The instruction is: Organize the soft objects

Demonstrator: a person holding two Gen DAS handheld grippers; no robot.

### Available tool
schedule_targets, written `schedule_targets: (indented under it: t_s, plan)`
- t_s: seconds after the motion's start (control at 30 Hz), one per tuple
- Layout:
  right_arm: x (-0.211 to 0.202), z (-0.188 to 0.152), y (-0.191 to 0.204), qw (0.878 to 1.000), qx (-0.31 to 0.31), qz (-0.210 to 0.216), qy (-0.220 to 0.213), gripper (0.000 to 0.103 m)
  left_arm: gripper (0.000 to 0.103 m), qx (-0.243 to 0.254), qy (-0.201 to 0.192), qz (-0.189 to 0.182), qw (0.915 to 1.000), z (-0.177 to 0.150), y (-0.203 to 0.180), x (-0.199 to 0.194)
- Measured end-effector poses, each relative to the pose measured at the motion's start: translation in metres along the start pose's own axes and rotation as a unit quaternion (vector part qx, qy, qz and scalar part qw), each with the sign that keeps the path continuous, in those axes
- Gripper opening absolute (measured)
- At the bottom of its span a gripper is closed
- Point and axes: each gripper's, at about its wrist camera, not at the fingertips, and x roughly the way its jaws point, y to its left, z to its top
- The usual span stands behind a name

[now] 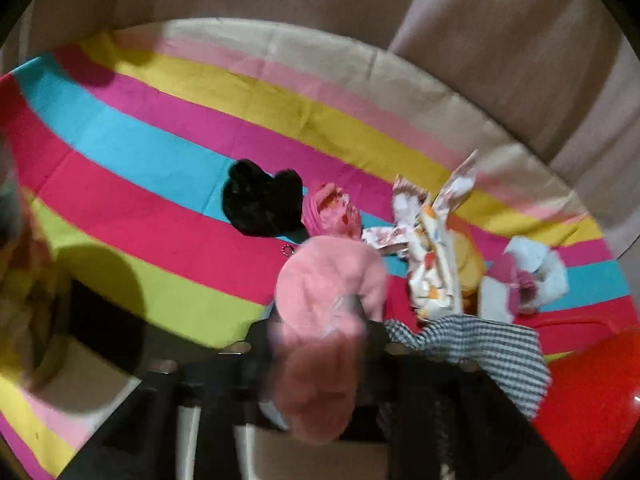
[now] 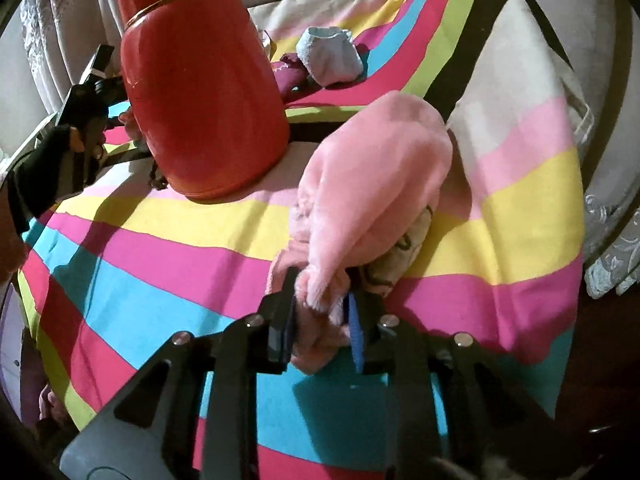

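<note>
Right gripper (image 2: 320, 320): jaws narrowly apart, pads pressed on the near, bunched end of a pink plush (image 2: 376, 184). Long axis of plush runs from the jaws up and right, away from the camera; far rounded end lies on the striped cloth (image 2: 160, 248), over the pale and pink stripes. Cream patch with dark stitching showing under its right flank.

Left gripper (image 1: 320, 320): fingers blurred and largely hidden by a second pink plush (image 1: 328, 288) filling the gap between them; jaws set narrow on it, as far as the blur allows. Long axis of this piece runs from the bottom of the view straight up and away; far end rounded, just short of a brighter pink toy (image 1: 336, 212).

Surroundings, left view: black plush (image 1: 260, 204) on the blue and red stripes, left of the pink toy; printed white fabric (image 1: 432, 248) heaped to the right, orange item behind it; checked cloth (image 1: 480, 344) draped just beside the right finger; pale blue cloth (image 1: 540, 268) farther right.

Surroundings, right view: red flask (image 2: 200, 92) upright on the cloth, left of the plush and apart from it; light blue bundle (image 2: 332, 56) and maroon item (image 2: 292, 76) beyond the flask. Left gripper body visible at the left edge, partly behind the flask.
</note>
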Motion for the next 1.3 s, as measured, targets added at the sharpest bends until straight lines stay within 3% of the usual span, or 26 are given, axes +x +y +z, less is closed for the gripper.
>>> schedule_targets:
  t_s: [0.1, 0.2, 0.37, 0.53, 0.6, 0.67, 0.77, 0.87, 1.0, 1.03, 1.07, 1.1, 1.13, 1.23, 1.3]
  plan:
    - [-0.003, -0.003, -0.005, 1.0, 0.012, 0.012, -0.002, 0.029, 0.029, -0.02, -0.067, -0.042, 0.9967, -0.026, 0.007, -0.059]
    - [-0.003, -0.004, -0.007, 0.999, 0.022, 0.027, -0.005, 0.036, 0.029, -0.013, -0.084, -0.057, 0.9948, -0.058, 0.014, -0.105]
    - [-0.005, -0.004, -0.003, 1.0, 0.013, 0.016, -0.013, 0.036, 0.029, 0.0, -0.064, -0.062, 0.996, -0.113, 0.029, -0.152]
    - [-0.015, -0.006, -0.001, 1.0, 0.023, -0.006, 0.001, 0.037, 0.029, -0.033, -0.024, -0.064, 0.9971, -0.166, 0.048, -0.171]
    - [-0.022, -0.008, -0.008, 0.998, 0.07, 0.002, 0.005, 0.057, 0.029, -0.024, -0.009, -0.062, 0.9977, -0.183, 0.051, -0.175]
    - [-0.028, -0.005, -0.014, 0.995, 0.098, 0.006, -0.001, 0.07, 0.029, -0.007, -0.005, -0.053, 0.9985, -0.197, 0.05, -0.181]
    - [-0.029, 0.011, -0.013, 0.996, 0.092, -0.014, -0.01, 0.072, 0.029, 0.006, -0.007, -0.052, 0.9986, -0.211, 0.049, -0.191]
    - [-0.014, 0.033, -0.012, 0.996, 0.088, -0.031, -0.007, 0.08, 0.029, 0.019, -0.014, -0.054, 0.9983, -0.215, 0.043, -0.198]
    - [0.026, 0.051, -0.017, 0.991, 0.095, -0.084, 0.041, 0.08, 0.029, 0.034, -0.023, -0.055, 0.9977, -0.215, 0.035, -0.205]
    - [0.031, 0.05, -0.018, 0.99, 0.098, -0.091, 0.045, 0.079, 0.029, 0.041, -0.026, -0.052, 0.9975, -0.215, 0.033, -0.207]
    - [0.031, 0.048, -0.017, 0.99, 0.094, -0.099, 0.039, 0.064, 0.03, 0.045, -0.028, -0.049, 0.9974, -0.217, 0.033, -0.21]
    - [0.027, 0.045, -0.013, 0.991, 0.083, -0.102, 0.028, 0.029, 0.03, 0.049, -0.03, -0.047, 0.9972, -0.217, 0.033, -0.211]
    - [0.02, 0.04, -0.007, 0.993, 0.068, -0.092, 0.017, 0.02, 0.03, 0.05, -0.031, -0.047, 0.9972, -0.217, 0.034, -0.211]
    - [0.0, 0.027, 0.01, 0.997, 0.048, -0.053, 0.006, 0.018, 0.03, 0.043, -0.026, -0.046, 0.9977, -0.22, 0.039, -0.21]
    - [-0.015, 0.017, 0.025, 0.999, 0.036, -0.001, 0.001, 0.018, 0.03, 0.037, -0.022, -0.046, 0.998, -0.221, 0.04, -0.206]
